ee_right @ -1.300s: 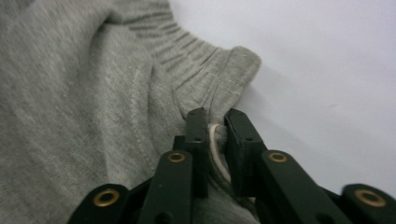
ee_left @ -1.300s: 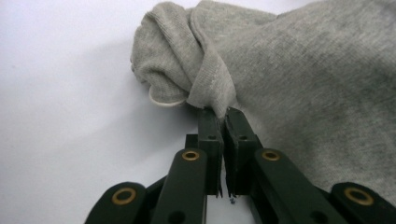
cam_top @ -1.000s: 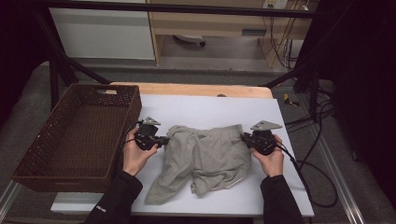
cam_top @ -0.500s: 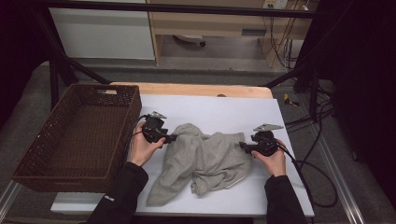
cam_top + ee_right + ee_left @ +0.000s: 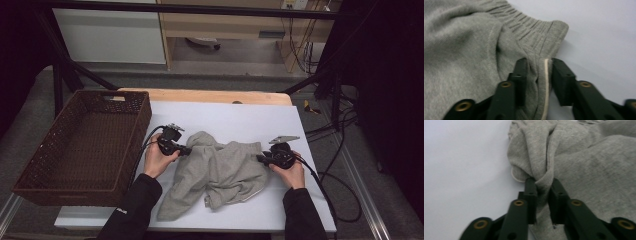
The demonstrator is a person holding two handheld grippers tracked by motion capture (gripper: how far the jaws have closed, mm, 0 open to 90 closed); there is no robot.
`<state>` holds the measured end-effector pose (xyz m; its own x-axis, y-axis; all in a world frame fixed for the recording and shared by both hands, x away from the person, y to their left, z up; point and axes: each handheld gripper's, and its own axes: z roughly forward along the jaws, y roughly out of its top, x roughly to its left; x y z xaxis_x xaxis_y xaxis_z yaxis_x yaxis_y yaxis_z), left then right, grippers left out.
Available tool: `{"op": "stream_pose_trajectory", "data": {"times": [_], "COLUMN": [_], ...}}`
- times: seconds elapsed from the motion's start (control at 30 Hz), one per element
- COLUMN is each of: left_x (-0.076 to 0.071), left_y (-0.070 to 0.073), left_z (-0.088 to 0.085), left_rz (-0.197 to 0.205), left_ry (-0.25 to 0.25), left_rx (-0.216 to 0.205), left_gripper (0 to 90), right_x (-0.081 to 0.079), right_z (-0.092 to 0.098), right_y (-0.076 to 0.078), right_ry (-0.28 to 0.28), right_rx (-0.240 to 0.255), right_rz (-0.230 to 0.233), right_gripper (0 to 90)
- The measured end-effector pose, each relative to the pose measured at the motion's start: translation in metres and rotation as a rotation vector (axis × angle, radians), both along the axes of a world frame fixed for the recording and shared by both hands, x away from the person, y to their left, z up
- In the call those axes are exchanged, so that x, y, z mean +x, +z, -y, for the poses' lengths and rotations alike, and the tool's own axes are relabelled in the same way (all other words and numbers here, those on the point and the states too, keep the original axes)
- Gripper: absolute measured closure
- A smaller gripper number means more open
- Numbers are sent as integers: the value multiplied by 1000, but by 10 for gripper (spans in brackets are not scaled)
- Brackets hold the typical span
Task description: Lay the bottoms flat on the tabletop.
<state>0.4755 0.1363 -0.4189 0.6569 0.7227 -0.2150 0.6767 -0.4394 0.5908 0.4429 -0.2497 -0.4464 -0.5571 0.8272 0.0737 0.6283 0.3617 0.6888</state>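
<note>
A crumpled grey jersey garment [image 5: 220,170] lies on the white table top [image 5: 240,120]. My left gripper [image 5: 189,150] is at its upper left edge. In the left gripper view the jaws [image 5: 544,182] have just been closing and pinch a bunched fold of the grey cloth [image 5: 584,162]. My right gripper [image 5: 259,158] is at the garment's right edge. Its jaws [image 5: 539,62] have just been closing too, and they press on the gathered elastic hem [image 5: 534,25] and a white trim strip [image 5: 546,82].
A dark brown woven basket [image 5: 145,115] stands at the table's left side, overhanging the front left corner. A wooden strip [image 5: 200,95] runs along the far edge. Black cables [image 5: 330,190] trail off to the right of the table.
The left gripper moved right onto the garment's edge, and the cloth there bunched up. The right gripper sank a little at the right edge. Both jaws opened, then closed on cloth.
</note>
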Motion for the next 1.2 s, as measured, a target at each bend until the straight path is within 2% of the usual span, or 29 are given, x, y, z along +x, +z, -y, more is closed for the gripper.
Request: {"op": "stream_pose_trajectory", "data": {"times": [0.1,0.17,0.27,0.37,0.47,0.5,0.53,0.57,0.6,0.63,0.7,0.77,0.9,0.93,1.03,1.1,1.13,1.2], "left_x": [-3,-4,-1,9,24,28,31,31,29,26,18,10,-5,-8,-18,-24,-27,-34], "left_y": [8,18,38,61,78,80,81,80,78,76,70,65,56,54,48,43,41,38], "left_z": [-2,-4,-8,-13,-17,-18,-18,-19,-18,-18,-18,-19,-22,-22,-22,-20,-19,-17], "left_rz": [14,28,75,131,205,225,231,218,199,191,186,176,175,171,156,143,136,124], "left_ry": [18,21,34,65,112,142,163,168,157,139,122,107,79,69,40,10,-6,-23], "left_rx": [-8,-22,-34,-49,-105,-120,-125,-132,-131,-123,-105,-106,-98,-94,-90,-87,-79,-90], "left_gripper": [825,833,836,837,829,788,688,635,628,585,490,377,225,182,127,74,66,53], "right_x": [-1,-1,3,13,30,36,41,45,46,44,36,27,11,7,-2,-7,-10,-15], "right_z": [1,1,-1,-6,-11,-13,-15,-17,-19,-21,-25,-24,-20,-19,-19,-19,-19,-20], "right_y": [6,12,26,42,60,63,64,63,61,59,53,49,44,43,40,39,38,38], "right_ry": [5,-2,-19,-50,-128,-154,-179,-205,-223,-215,-177,-152,-122,-116,-87,-69,-60,-46], "right_rx": [10,30,69,96,108,103,111,134,148,136,115,123,145,144,138,143,142,144], "right_rz": [-4,30,82,157,272,320,339,320,302,294,290,275,242,237,213,188,185,174], "right_gripper": [823,829,834,839,829,799,706,575,533,515,434,379,247,218,146,123,110,98]}}
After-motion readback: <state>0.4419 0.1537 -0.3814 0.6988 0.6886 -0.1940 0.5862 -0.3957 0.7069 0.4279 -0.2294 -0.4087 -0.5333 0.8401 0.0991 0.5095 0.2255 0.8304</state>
